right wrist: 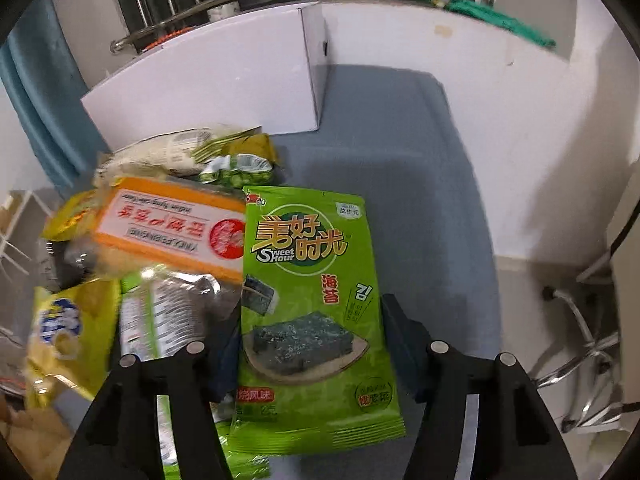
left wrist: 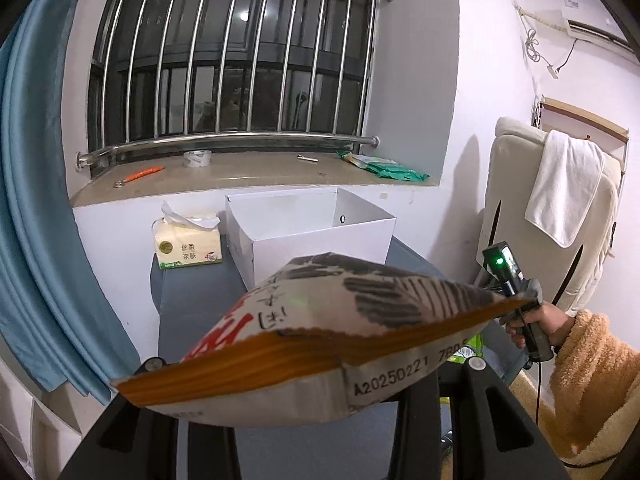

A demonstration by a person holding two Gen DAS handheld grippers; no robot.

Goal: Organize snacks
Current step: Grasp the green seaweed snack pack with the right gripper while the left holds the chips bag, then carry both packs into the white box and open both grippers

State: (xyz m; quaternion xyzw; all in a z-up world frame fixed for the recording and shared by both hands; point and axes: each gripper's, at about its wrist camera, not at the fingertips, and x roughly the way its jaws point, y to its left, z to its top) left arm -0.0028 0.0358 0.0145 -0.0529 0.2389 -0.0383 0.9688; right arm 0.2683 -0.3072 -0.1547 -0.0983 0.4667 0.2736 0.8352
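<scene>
My left gripper (left wrist: 316, 364) is shut on a white snack bag (left wrist: 340, 312) with grey stripes and an orange seam, held up over the grey table (left wrist: 200, 312). Just beyond it stands an open white box (left wrist: 312, 224). In the right wrist view, my right gripper (right wrist: 312, 344) points down over a green seaweed packet (right wrist: 312, 300) that lies flat between its fingers, undented. Left of it is a pile of snacks: an orange-and-white packet (right wrist: 172, 224), a yellow bag (right wrist: 64, 328), a silver packet (right wrist: 160, 312) and a green pea packet (right wrist: 240, 168).
A tissue pack (left wrist: 188, 244) stands left of the box against the wall. The windowsill (left wrist: 240, 176) holds a tape roll (left wrist: 197, 159) and a green bag (left wrist: 392, 170). A chair with a white towel (left wrist: 560, 184) stands at the right, and a blue curtain (left wrist: 40, 200) hangs at the left.
</scene>
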